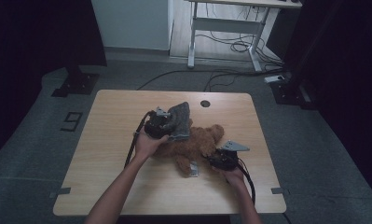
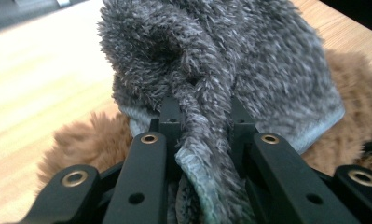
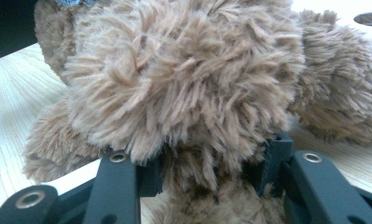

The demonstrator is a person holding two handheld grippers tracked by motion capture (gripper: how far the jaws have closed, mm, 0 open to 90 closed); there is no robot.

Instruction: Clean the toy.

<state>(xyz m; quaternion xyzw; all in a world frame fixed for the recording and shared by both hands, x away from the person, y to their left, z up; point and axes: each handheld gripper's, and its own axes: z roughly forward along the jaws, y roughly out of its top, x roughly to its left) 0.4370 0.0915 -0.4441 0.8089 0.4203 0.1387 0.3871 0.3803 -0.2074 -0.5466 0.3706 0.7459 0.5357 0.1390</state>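
looking down from the high view, the brown teddy bear (image 1: 195,147) lies mid-table, long axis running left-right, between both hands; the left gripper (image 1: 167,123) lifts a grey fleece cloth (image 1: 179,119) over the bear's far-left end, forearm angled in from below. in the left gripper view, the jaws pinch a fold of that cloth (image 2: 221,70) tight. in the right gripper view, the right gripper (image 3: 207,172) clamps a furry limb of the bear (image 3: 183,84), held low and level at the table.

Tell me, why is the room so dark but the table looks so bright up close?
High view: dim room, dark sides, only the table lit. Left gripper view: table washed out pale, grey cloth sharp. Right gripper view: glare whitens the top right corner, teddy fur sharp.
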